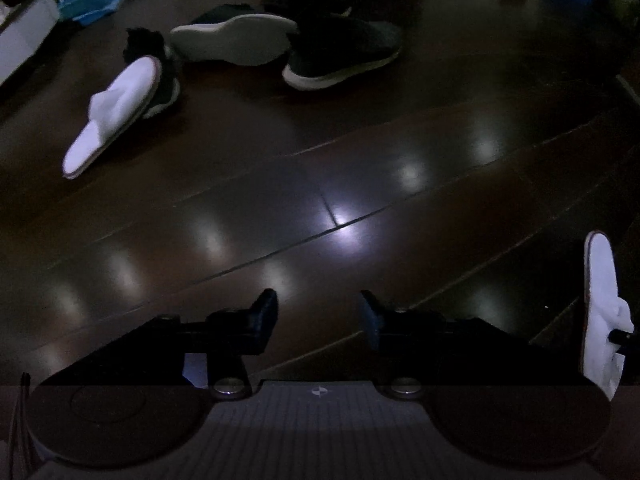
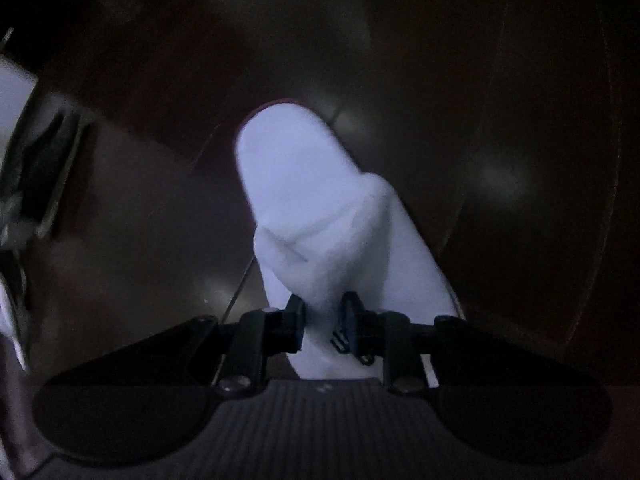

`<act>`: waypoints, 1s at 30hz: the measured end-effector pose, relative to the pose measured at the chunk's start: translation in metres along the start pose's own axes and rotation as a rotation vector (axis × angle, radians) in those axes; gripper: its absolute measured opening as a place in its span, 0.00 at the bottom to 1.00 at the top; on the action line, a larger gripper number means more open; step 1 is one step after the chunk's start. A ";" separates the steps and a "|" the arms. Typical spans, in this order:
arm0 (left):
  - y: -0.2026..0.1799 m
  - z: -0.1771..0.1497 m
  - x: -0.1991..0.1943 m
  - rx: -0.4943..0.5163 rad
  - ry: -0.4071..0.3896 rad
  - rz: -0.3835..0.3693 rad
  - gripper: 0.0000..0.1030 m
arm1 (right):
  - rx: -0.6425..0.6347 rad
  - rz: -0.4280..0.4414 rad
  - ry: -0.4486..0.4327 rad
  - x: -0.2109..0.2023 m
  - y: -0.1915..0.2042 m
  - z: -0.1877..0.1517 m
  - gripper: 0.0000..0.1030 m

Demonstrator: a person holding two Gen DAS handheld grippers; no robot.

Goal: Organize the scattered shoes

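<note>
My right gripper (image 2: pixel 322 318) is shut on a white slipper (image 2: pixel 316 200), pinching its upper strap; the slipper hangs above the dark floor, toe pointing away. That same white slipper (image 1: pixel 602 312) shows at the right edge of the left wrist view. My left gripper (image 1: pixel 319 316) is open with nothing between its fingers, low over the floor. A second white slipper (image 1: pixel 112 116) lies at the far left, leaning on a black furry shoe (image 1: pixel 160 72). Behind them a black sneaker (image 1: pixel 340 52) stands upright and another sneaker (image 1: pixel 232 42) lies on its side, pale sole showing.
Dark glossy wooden floor (image 1: pixel 320 208) with light glare fills the middle. Blue cloth-like items (image 1: pixel 92 2) lie at the far left by a white cabinet (image 1: pixel 28 32). A dim shoe-like shape (image 2: pixel 44 172) sits at the left of the right wrist view.
</note>
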State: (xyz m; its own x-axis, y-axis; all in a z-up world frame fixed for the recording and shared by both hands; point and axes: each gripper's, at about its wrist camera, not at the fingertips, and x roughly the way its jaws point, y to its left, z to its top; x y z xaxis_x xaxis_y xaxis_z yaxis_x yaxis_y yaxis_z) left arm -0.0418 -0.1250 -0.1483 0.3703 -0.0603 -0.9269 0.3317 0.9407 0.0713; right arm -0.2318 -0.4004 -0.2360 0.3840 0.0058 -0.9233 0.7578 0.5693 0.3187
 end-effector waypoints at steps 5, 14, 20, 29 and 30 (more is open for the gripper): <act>0.018 0.000 -0.009 -0.050 0.011 -0.025 0.31 | -0.076 0.019 -0.019 -0.005 0.009 -0.006 0.41; 0.022 0.002 -0.029 -0.045 -0.025 -0.060 0.31 | -0.313 -0.057 -0.097 -0.028 -0.007 0.004 0.60; 0.030 0.005 -0.047 -0.014 -0.059 -0.035 0.31 | -0.461 -0.140 -0.066 -0.006 -0.006 0.000 0.67; 0.070 0.001 -0.066 -0.054 -0.090 0.041 0.31 | -0.527 -0.169 0.014 0.016 -0.016 0.023 0.35; 0.073 0.000 -0.068 -0.060 -0.090 0.044 0.31 | -0.533 -0.175 0.024 0.020 -0.015 0.024 0.28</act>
State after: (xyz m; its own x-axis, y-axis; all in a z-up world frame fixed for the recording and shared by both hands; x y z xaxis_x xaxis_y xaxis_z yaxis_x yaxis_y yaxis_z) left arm -0.0427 -0.0519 -0.0804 0.4606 -0.0454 -0.8864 0.2617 0.9612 0.0868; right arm -0.2229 -0.4280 -0.2539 0.2592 -0.1109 -0.9594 0.4351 0.9003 0.0135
